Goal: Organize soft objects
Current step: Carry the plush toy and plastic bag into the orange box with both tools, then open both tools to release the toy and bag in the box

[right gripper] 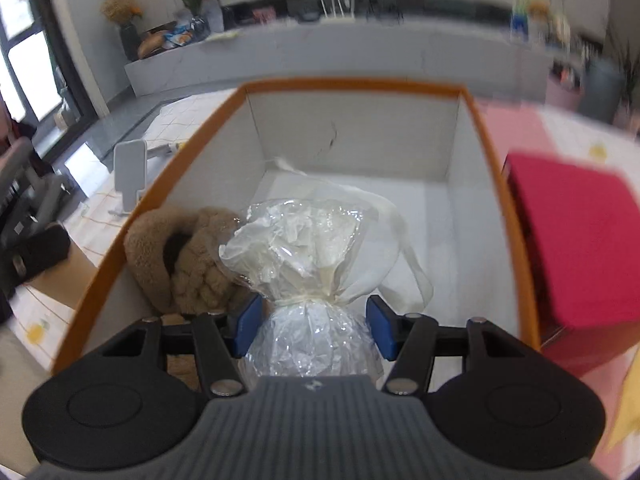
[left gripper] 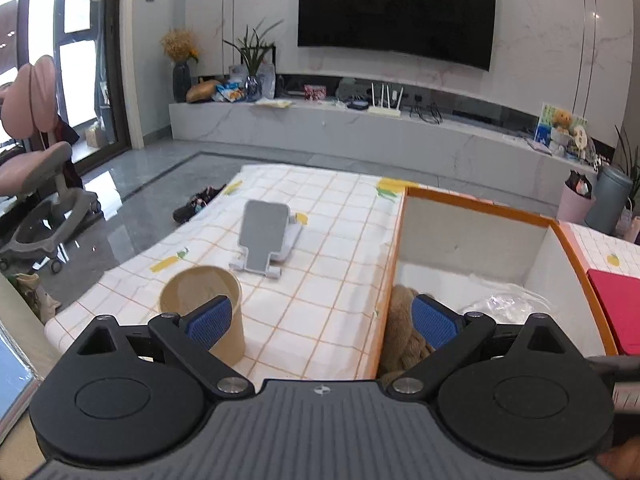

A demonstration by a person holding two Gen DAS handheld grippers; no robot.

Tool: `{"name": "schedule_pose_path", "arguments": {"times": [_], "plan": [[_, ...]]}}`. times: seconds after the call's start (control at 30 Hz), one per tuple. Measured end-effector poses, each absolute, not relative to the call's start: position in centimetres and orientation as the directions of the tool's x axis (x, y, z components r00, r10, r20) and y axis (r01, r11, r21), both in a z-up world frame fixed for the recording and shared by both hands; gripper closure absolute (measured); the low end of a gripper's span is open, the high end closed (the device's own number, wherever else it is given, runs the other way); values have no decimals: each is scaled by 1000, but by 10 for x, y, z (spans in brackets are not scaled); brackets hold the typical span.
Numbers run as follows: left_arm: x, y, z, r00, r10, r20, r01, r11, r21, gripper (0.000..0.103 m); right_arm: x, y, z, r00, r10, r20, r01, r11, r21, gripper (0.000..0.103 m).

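Observation:
An orange-rimmed white box (left gripper: 480,206) (right gripper: 352,85) stands on the checked tablecloth. A brown plush toy (right gripper: 188,256) lies in its near left corner; it also shows in the left wrist view (left gripper: 404,332). A clear plastic bag tied with a white ribbon (right gripper: 308,256) (left gripper: 504,306) lies in the box beside the plush. My right gripper (right gripper: 312,328) is over the box, its blue pads (right gripper: 248,326) on either side of the bag's lower part, apparently gripping it. My left gripper (left gripper: 324,316) is open and empty, straddling the box's left wall.
A brown paper cup (left gripper: 204,308) stands by my left finger. A grey phone stand (left gripper: 266,240) (right gripper: 130,178) sits mid-table. A red box (right gripper: 576,248) (left gripper: 618,304) stands right of the orange box. The floor drops off beyond the table's left edge.

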State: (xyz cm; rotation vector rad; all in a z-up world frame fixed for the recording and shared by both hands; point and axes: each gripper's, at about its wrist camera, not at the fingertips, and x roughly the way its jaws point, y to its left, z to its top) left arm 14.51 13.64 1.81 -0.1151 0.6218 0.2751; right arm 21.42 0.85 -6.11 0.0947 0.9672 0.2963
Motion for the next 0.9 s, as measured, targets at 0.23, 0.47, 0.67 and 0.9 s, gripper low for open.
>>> {"name": "schedule_pose_path", "arguments": {"times": [0.23, 0.47, 0.67, 0.9], "plan": [[144, 138, 16, 755, 216, -619, -299, 954, -32, 0, 209, 9, -59, 519, 294, -803, -188, 955, 229, 29], [139, 141, 23, 748, 228, -624, -327, 944, -47, 0, 195, 15, -42, 549, 324, -770, -240, 944, 226, 21], [132, 145, 33, 753, 257, -606, -370, 927, -65, 0, 187, 14, -28, 571, 320, -756, -255, 945, 206, 20], [120, 131, 54, 775, 302, -556, -393, 918, -49, 0, 162, 9, 3, 623, 342, -704, -302, 935, 187, 18]]}}
